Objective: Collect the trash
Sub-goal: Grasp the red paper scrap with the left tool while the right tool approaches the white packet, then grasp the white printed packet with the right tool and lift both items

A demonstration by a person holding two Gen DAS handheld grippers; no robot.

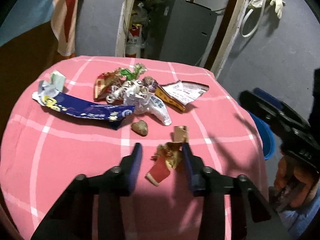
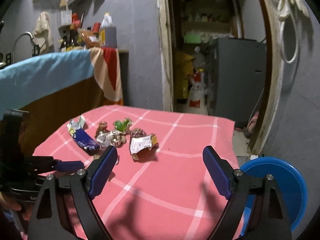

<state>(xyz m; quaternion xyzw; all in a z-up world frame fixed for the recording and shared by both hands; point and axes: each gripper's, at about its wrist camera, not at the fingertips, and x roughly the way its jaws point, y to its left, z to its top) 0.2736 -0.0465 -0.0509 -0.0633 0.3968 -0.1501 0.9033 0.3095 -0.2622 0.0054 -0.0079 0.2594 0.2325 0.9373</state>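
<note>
Left gripper [image 1: 162, 156] with jaws parted around a crumpled red-and-gold wrapper [image 1: 166, 163] that touches the right-hand finger — remaining trash pile [image 1: 128, 94] lies ahead of the jaws on the pink checked tablecloth [image 1: 60, 160] — while the right gripper [image 2: 160, 172] hangs spread wide, nothing between its fingers, blue bin [image 2: 280, 182] just right of them

We see a pink cloth-covered table with a white check pattern [image 1: 60, 160], a long dark-blue crumpled wrapper with white and yellow print [image 1: 88, 108], a crumpled red-and-gold wrapper [image 1: 166, 160], and a bright blue round plastic basin [image 2: 280, 180].
</note>
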